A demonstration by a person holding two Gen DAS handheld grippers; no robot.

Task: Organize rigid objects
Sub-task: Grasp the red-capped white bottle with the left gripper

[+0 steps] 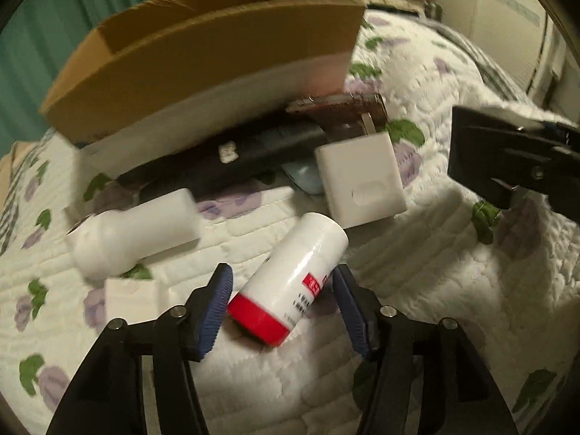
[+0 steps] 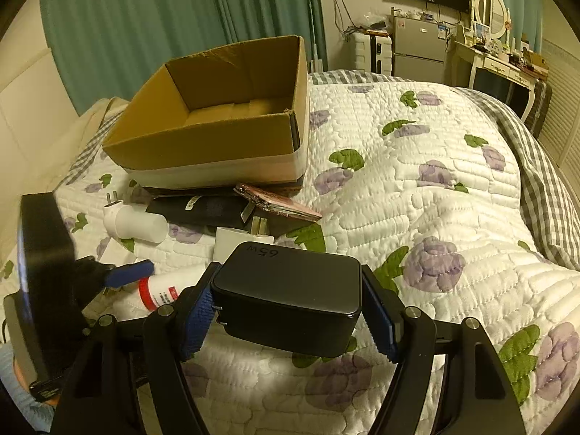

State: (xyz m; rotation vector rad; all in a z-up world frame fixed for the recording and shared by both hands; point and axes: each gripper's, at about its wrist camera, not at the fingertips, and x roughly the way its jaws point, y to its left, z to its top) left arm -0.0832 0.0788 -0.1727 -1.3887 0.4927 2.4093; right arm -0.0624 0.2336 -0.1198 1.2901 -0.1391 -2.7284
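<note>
- Right gripper (image 2: 288, 308) pinches the black 65W charger (image 2: 290, 301) at lower centre, by its flat sides (stiff, smooth, probably dense).
- Left gripper (image 1: 282, 302), fingers spread, straddles the red-capped bottle (image 1: 293, 282), likely light and prone to roll.

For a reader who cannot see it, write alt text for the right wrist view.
The right gripper holds a black charger above a floral quilt. Behind it an open cardboard box sits on the bed, with white plugs and a red-capped bottle lying in front; the left gripper hovers by the bottle.
</note>
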